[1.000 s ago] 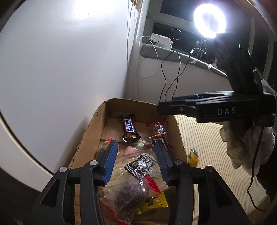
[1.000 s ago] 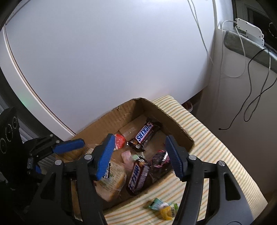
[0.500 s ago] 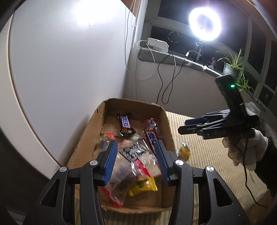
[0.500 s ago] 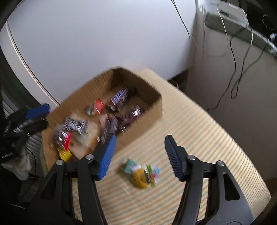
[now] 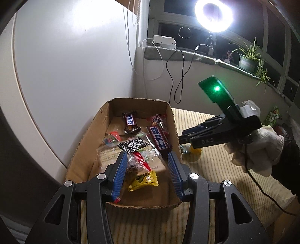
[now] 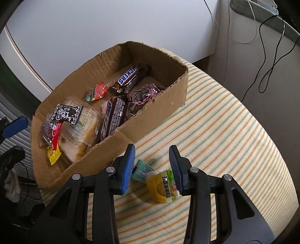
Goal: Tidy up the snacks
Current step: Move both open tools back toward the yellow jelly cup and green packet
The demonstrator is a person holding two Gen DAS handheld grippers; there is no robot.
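The yellow-green snack packet (image 6: 159, 180) lies on the striped cloth (image 6: 215, 122), just outside the cardboard box (image 6: 150, 114) at my ten o'clock. My right gripper (image 6: 152, 167) is closing around it — I should centre it before lifting. My left gripper (image 5: 147, 172) hangs spread, empty, over the box.

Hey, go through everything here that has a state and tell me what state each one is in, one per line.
Cardboard box: open-topped, holding snacks.
Snickers bar: wrapped, lying in the box.
Jelly cup snack: outside the box, on the striped cloth.
Right gripper: jaws closing around the jelly cup snack, not yet pressing.
Left gripper: open, empty, over the box.
Ring light: on.
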